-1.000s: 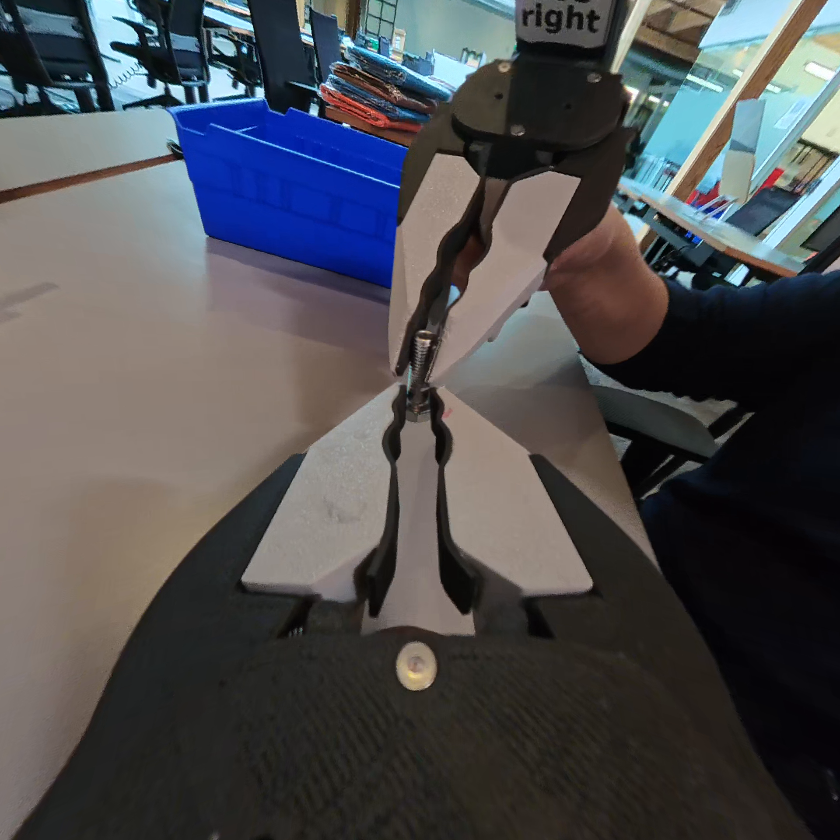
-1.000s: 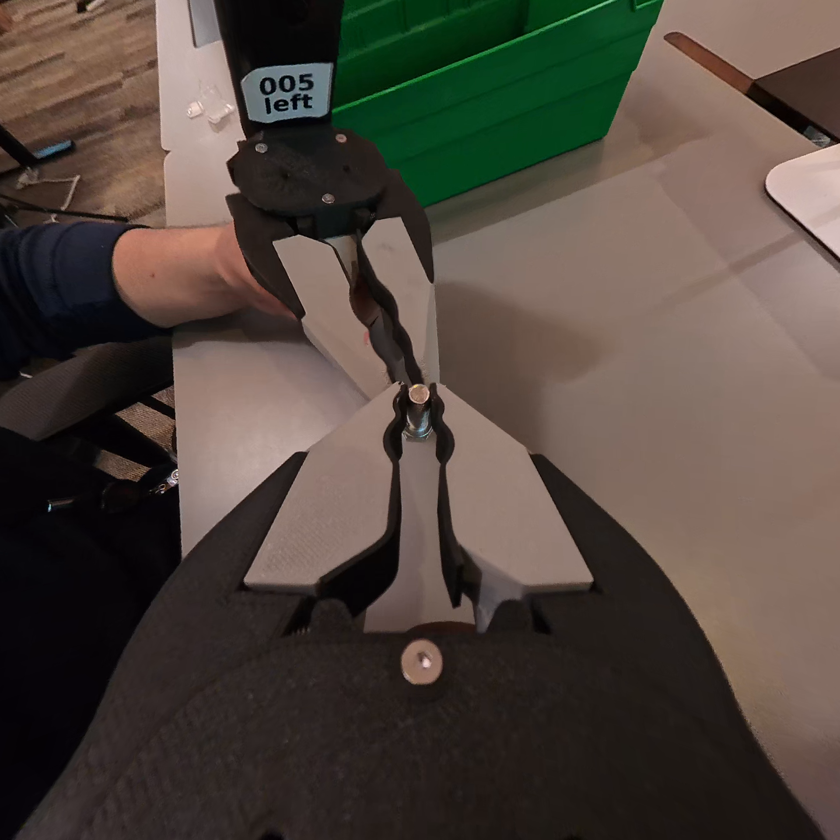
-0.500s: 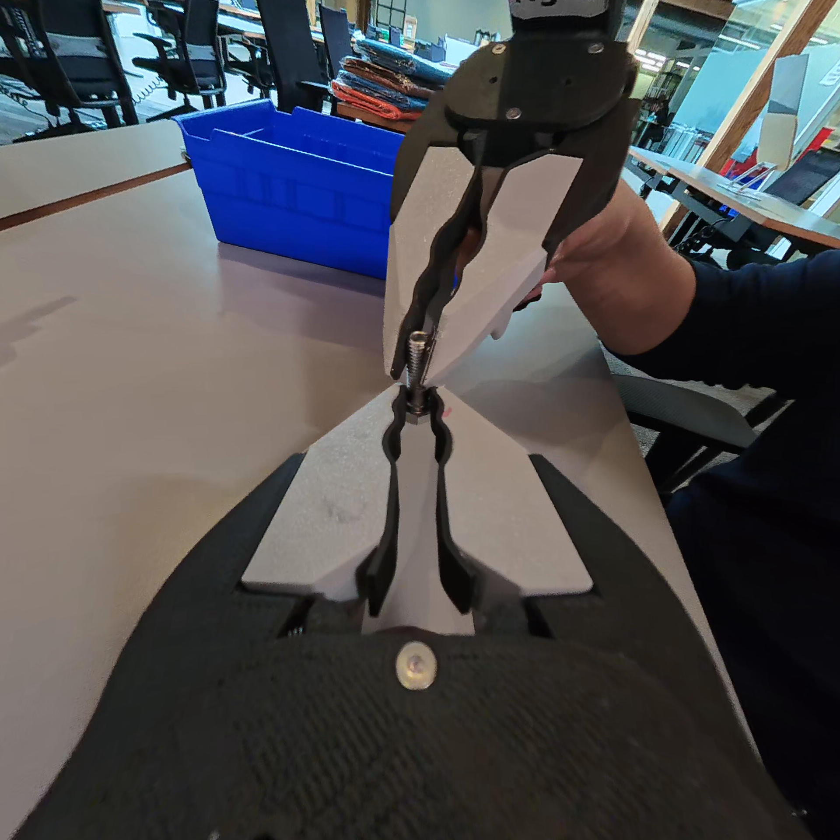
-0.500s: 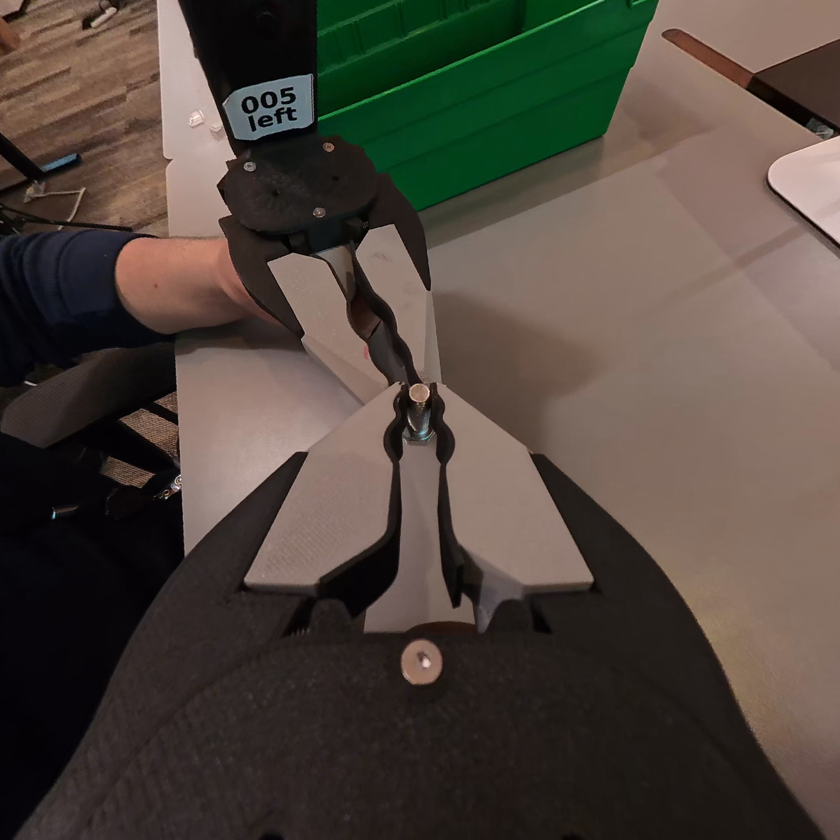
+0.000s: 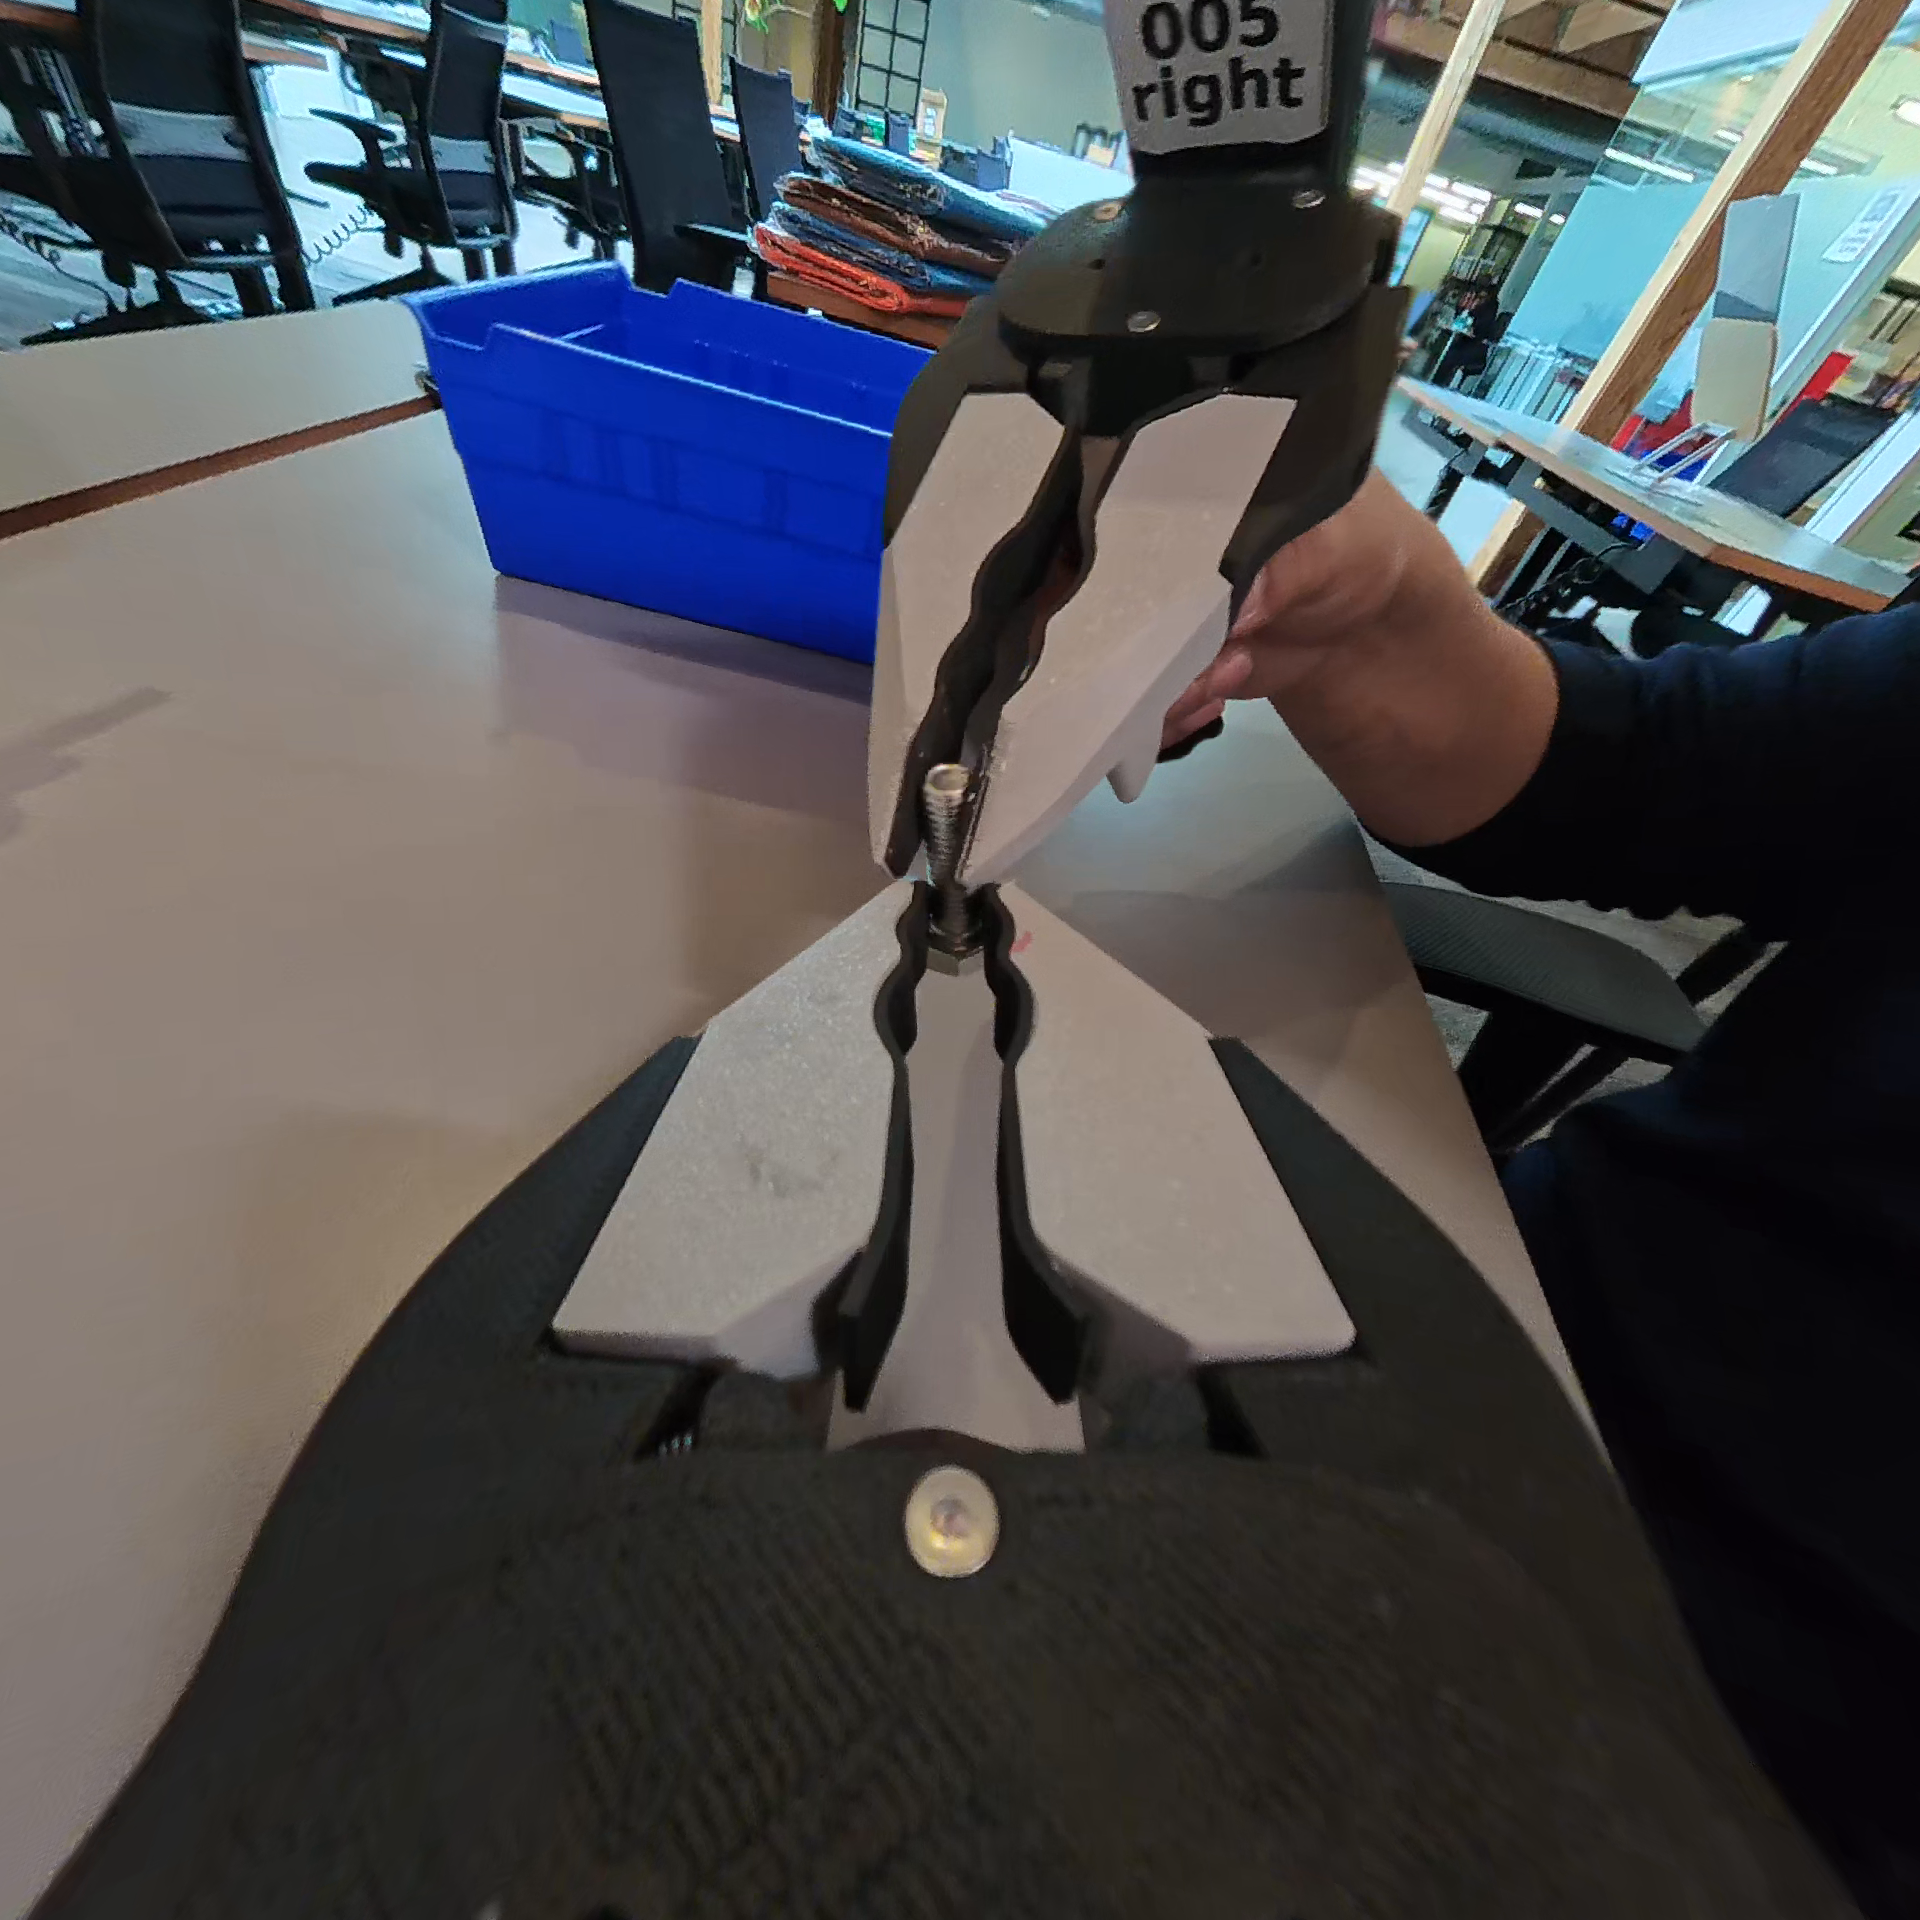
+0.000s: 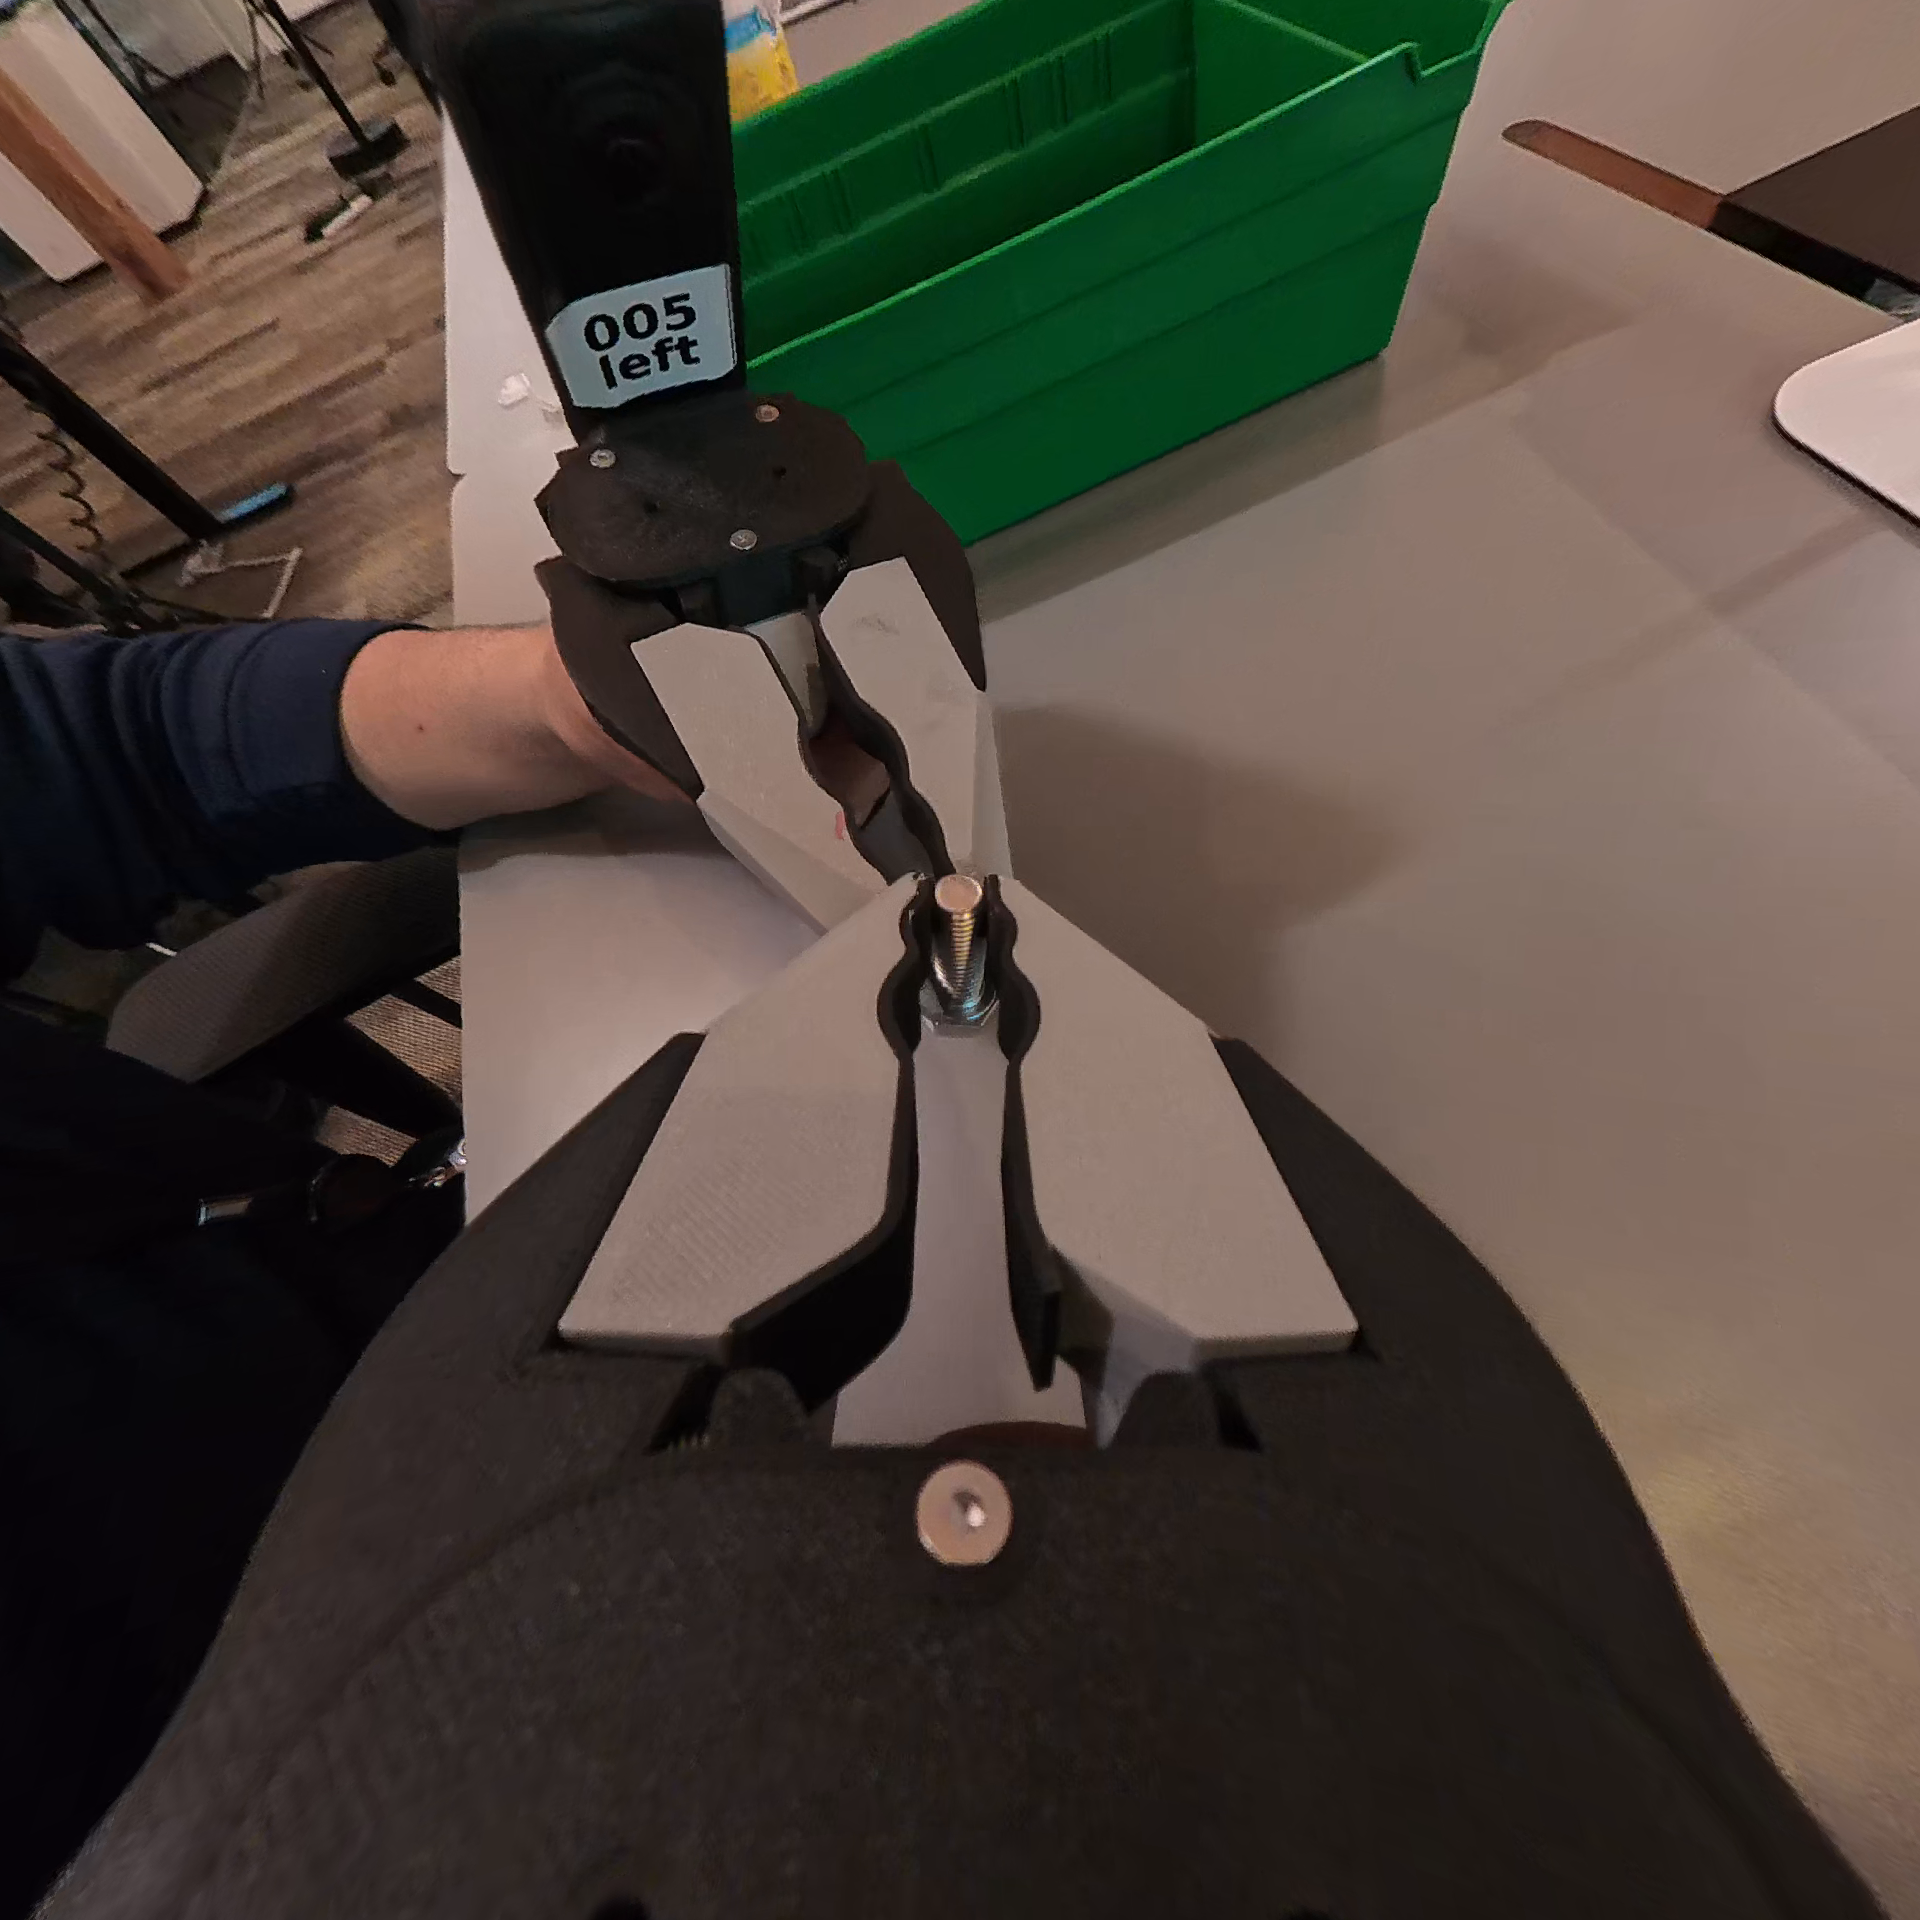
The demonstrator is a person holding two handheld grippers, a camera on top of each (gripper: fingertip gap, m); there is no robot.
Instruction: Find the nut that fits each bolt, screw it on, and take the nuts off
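Note:
A silver bolt (image 5: 943,831) with a threaded shaft stands roughly upright between my two grippers. A hex piece (image 5: 951,943) sits at its lower end; I cannot tell whether it is a nut or the head. My left gripper (image 5: 951,925) is shut on that hex piece. My right gripper (image 5: 935,862) comes down from above and is shut on the shaft. In the right wrist view the bolt (image 6: 958,956) points its flat end at the camera between my right gripper (image 6: 956,896) fingers, with the hex piece (image 6: 956,1016) below. The left gripper (image 6: 935,873) meets it tip to tip.
A blue bin (image 5: 665,499) stands on the grey table (image 5: 312,831) behind the right gripper. A green bin (image 6: 1091,312) stands behind the left gripper. A white flat object (image 6: 1860,416) lies at the far right. The table edge (image 6: 462,935), a chair and the person are close by. Only a small space, under 4 cm, lies between the two pairs of fingers. Left tips and right tips are each some 35 cm from the white flat object (image 6: 1860,416).
Both grippers stay shut on the bolt. They have tilted against each other: each now shows more of the other's body and label, and more of the shaft shows in the right wrist view.

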